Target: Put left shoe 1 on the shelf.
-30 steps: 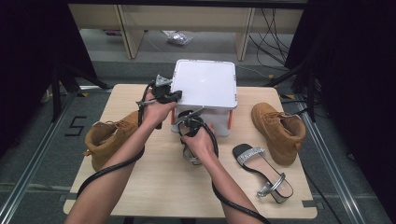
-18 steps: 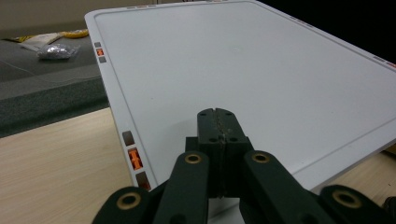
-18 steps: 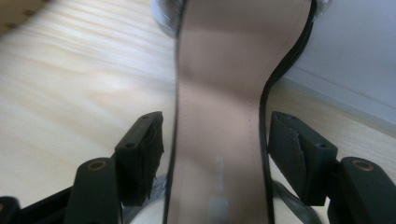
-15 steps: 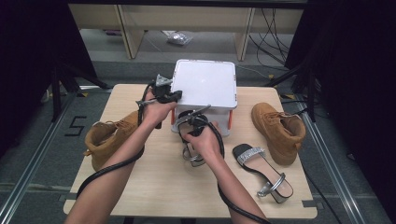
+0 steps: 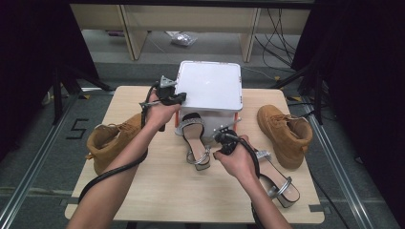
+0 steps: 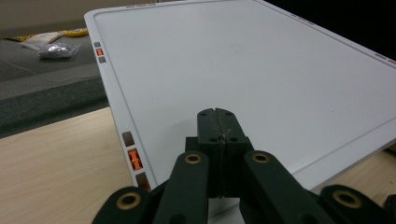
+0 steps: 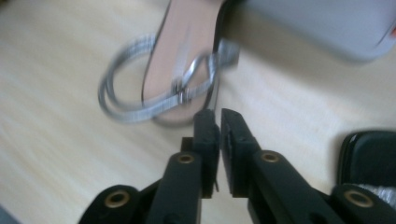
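The sandal (image 5: pixel 195 138) lies released on the table (image 5: pixel 157 186), toe against the white box (image 5: pixel 207 88). The right tool (image 5: pixel 223 137), drawn back beside its heel, has just been closing on nothing; that placement looks done. The left tool (image 5: pixel 177 98), pressed together, rests on the box lid.

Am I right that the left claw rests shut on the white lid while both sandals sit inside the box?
Not quite: the high view shows both sandals on the table, outside the box. The left claw is shut on the white lid.

Lab — black curtains (image 5: pixel 363 71), floor rails (image 5: pixel 28 167)
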The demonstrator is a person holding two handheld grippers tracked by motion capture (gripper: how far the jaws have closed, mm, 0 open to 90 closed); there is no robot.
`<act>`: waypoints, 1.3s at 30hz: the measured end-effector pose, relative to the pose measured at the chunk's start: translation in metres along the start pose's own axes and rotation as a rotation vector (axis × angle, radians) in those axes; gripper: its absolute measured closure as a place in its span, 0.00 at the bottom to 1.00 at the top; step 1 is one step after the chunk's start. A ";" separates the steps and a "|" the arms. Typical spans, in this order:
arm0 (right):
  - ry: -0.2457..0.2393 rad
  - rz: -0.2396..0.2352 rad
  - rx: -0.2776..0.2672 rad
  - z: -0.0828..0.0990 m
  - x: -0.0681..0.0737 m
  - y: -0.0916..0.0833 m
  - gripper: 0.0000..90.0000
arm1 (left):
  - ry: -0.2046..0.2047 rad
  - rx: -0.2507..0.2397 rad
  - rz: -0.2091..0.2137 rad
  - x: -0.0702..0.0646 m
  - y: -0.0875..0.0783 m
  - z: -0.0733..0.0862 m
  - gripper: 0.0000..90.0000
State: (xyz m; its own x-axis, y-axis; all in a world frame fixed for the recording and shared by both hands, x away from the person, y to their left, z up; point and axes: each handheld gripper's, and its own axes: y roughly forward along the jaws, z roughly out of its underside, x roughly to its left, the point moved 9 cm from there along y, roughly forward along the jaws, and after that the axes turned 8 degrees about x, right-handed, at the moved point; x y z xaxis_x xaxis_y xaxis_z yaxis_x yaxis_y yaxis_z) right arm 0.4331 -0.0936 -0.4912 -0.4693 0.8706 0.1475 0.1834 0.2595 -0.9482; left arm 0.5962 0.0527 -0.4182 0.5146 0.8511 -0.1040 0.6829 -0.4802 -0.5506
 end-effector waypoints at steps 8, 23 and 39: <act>-0.076 -0.054 0.069 0.026 0.016 0.030 0.98 | -0.005 -0.006 0.004 0.000 0.000 0.000 0.99; -0.108 -0.127 0.050 0.010 0.038 0.064 0.98 | 0.000 -0.005 0.006 0.000 0.001 0.000 0.99; -0.069 -0.144 -0.038 -0.022 0.049 0.061 1.00 | 0.006 -0.002 0.004 -0.001 0.002 -0.001 0.99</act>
State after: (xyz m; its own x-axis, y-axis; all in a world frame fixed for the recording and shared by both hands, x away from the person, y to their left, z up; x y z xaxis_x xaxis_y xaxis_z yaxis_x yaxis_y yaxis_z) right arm 0.4402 -0.0260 -0.5355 -0.5513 0.7926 0.2605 0.1416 0.3966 -0.9070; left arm 0.5977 0.0505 -0.4186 0.5204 0.8479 -0.1012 0.6818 -0.4839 -0.5486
